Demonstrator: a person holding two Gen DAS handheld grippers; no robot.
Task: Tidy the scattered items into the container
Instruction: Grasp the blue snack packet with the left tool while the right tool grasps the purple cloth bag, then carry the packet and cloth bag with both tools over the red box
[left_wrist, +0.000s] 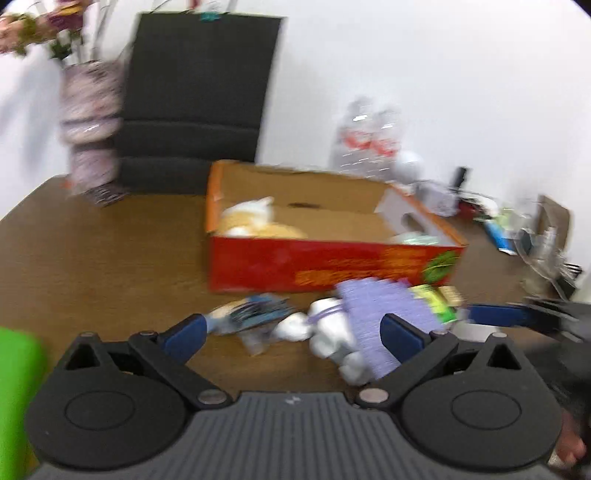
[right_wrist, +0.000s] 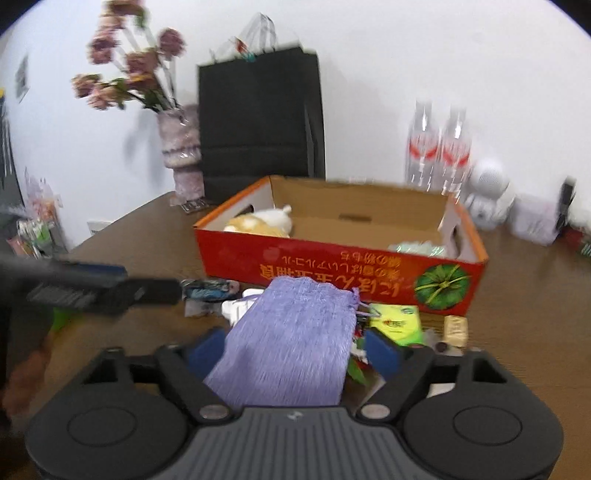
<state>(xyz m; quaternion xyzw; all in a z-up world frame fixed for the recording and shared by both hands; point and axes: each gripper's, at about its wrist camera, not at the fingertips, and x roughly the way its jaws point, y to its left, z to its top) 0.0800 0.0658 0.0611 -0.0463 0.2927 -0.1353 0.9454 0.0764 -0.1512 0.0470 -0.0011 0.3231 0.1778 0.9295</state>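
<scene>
A fuzzy lilac drawstring pouch (right_wrist: 291, 339) is being clamped between the blue pads of the right gripper (right_wrist: 295, 350), just short of the open red cardboard box (right_wrist: 332, 258), which is being seen straight ahead with an orange-and-white plush toy (right_wrist: 262, 221) tucked in its far-left corner. The left gripper (left_wrist: 291, 332) is being held wide open with nothing between its pads, and just ahead of it a white plush figure (left_wrist: 332, 332) and a crinkly blue snack packet (left_wrist: 255, 312) are lying on the brown wooden table (left_wrist: 110, 258). A green-and-yellow packet (right_wrist: 397, 323) is sitting a bit to the right of the pouch, close to the box's front wall.
</scene>
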